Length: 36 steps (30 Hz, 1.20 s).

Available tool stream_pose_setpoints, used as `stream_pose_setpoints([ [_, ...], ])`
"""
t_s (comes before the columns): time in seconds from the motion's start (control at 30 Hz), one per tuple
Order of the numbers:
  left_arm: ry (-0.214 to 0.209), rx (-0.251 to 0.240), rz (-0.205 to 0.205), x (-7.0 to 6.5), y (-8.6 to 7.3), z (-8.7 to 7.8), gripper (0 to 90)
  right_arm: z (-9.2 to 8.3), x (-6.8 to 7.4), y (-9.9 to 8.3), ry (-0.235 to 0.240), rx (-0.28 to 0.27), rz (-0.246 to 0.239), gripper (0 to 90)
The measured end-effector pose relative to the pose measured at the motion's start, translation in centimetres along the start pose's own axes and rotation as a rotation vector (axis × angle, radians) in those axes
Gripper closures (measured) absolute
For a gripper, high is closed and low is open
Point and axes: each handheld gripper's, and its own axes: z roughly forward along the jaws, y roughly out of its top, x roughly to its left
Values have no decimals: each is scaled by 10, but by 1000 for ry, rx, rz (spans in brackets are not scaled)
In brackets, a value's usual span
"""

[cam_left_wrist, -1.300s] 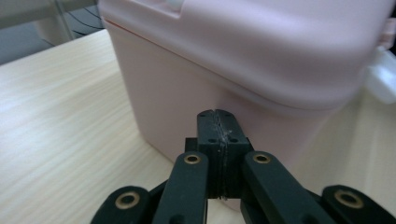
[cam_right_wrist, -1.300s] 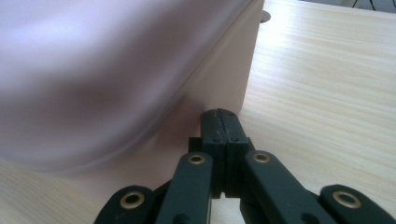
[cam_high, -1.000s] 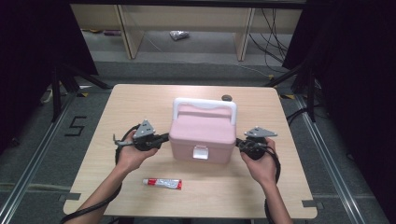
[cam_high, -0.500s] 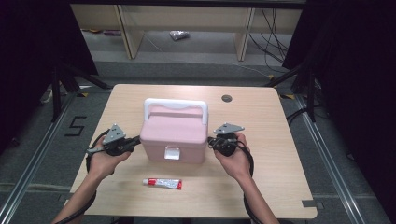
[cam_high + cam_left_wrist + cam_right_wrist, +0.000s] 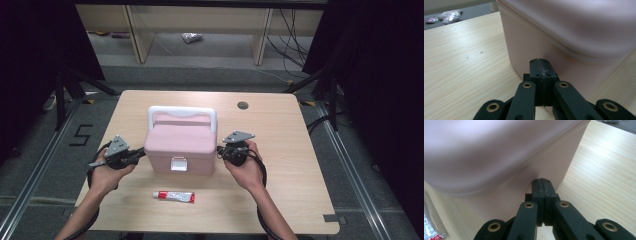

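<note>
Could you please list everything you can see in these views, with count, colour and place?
box: one, pink, with a white handle standing up at its back and a white latch on its front, middle of the table.
tube: one, white and red, lying flat on the table in front of the box.
table: one, light wood, with a round hole near its far edge.
shelf unit: one, pale wood, on the floor beyond the table.
bag: one, shiny, on the floor under the shelf unit.
left gripper: one, black, jaws shut, tips at the box's left side.
right gripper: one, black, jaws shut, tips at the box's right side.
hands: two, one holding each gripper.
</note>
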Motion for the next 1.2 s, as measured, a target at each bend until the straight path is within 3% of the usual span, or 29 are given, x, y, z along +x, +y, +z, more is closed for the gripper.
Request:
stream_pose_setpoints([
  [0.1,1,-1,-9,2,0,-1,859,-1,-2,-1,6,-3,10,900],
  [0.17,13,-7,-9,4,-1,-5,794,-2,-2,-2,9,-10,11,851],
  [0.23,43,-25,-22,8,-2,-11,745,-7,-5,-6,31,-4,17,820],
  [0.37,62,-70,-55,14,-2,-27,615,-20,-11,-20,34,-8,16,751],
  [0.5,28,-132,-126,17,2,-40,482,-32,-16,-33,25,-20,44,656],
  [0.63,14,-159,-153,16,13,-51,399,-39,-19,-39,2,-38,60,619],
  [0.83,-41,-226,-194,12,30,-58,373,-42,-15,-39,-12,-38,58,585],
  [1.03,-65,-240,-205,7,43,-56,380,-43,-10,-41,-9,-37,41,577],
  [1.1,-84,-245,-215,5,47,-56,380,-43,-7,-41,1,-36,55,595],
  [1.17,-96,-249,-228,3,50,-53,381,-45,-4,-41,-9,-40,34,612],
  [1.2,-97,-246,-228,3,51,-51,382,-45,-1,-41,4,-24,60,621],
])
